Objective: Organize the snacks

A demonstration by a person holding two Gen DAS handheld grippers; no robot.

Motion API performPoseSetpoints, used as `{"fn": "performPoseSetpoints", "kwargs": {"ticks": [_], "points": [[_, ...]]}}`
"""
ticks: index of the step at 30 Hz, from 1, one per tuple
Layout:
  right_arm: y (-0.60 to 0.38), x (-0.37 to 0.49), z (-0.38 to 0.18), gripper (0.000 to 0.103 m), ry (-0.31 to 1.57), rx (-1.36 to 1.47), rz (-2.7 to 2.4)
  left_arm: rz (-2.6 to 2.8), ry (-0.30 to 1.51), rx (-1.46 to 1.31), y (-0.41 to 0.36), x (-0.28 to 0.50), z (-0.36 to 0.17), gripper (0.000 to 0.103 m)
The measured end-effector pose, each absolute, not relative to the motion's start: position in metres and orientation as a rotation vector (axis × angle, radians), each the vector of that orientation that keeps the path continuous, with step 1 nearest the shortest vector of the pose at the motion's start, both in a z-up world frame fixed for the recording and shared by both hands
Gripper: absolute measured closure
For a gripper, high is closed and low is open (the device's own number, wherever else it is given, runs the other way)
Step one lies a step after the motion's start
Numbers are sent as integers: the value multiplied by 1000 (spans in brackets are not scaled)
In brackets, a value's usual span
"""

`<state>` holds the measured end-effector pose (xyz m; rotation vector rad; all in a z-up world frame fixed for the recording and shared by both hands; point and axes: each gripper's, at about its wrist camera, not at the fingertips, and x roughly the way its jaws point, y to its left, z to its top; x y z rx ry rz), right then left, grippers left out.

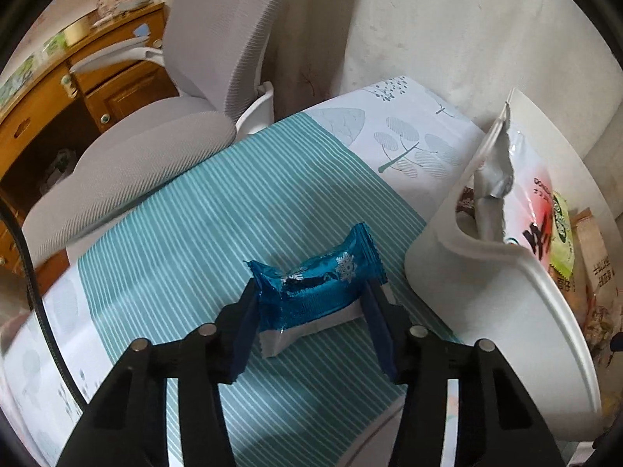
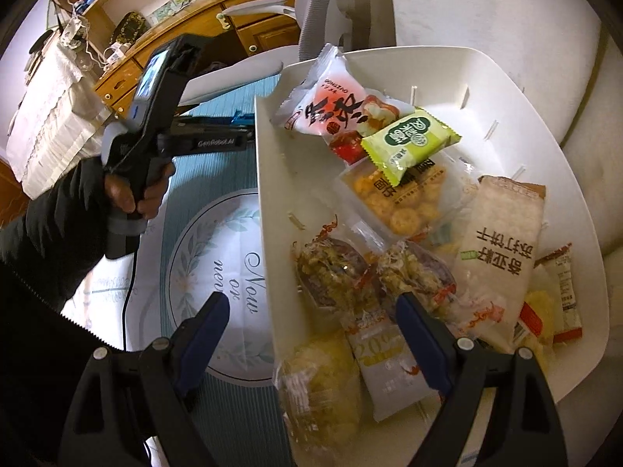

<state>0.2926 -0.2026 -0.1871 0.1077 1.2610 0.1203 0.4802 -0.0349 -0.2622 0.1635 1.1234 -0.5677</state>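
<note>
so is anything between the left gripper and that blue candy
Nothing visible. The blue snowflake candy already sits between the left gripper fingers on the striped cloth, with the white bin off to its right.

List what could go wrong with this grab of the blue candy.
The left gripper has the blue snowflake-wrapped candy between its pads by the crinkly wrapper ends, so it may slip or twist on lifting. The white basket wall stands close beside it and could be bumped. The basket is crowded already, so the candy might slide off the pile.
</note>
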Motion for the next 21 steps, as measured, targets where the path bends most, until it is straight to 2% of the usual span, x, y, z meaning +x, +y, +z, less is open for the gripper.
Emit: {"fn": "performPoseSetpoints", "kwargs": {"ticks": [4,12,21], "points": [[-204,289,-180,15,1261,125,105,-533,1151,80,-25,467,-260,61],[-202,276,-164,15,1228,103,122,-465,1232,-29,-1,418,-251,64],[-217,265,-157,15,1178,121,155,-416,1199,-205,20,354,-203,67]]}}
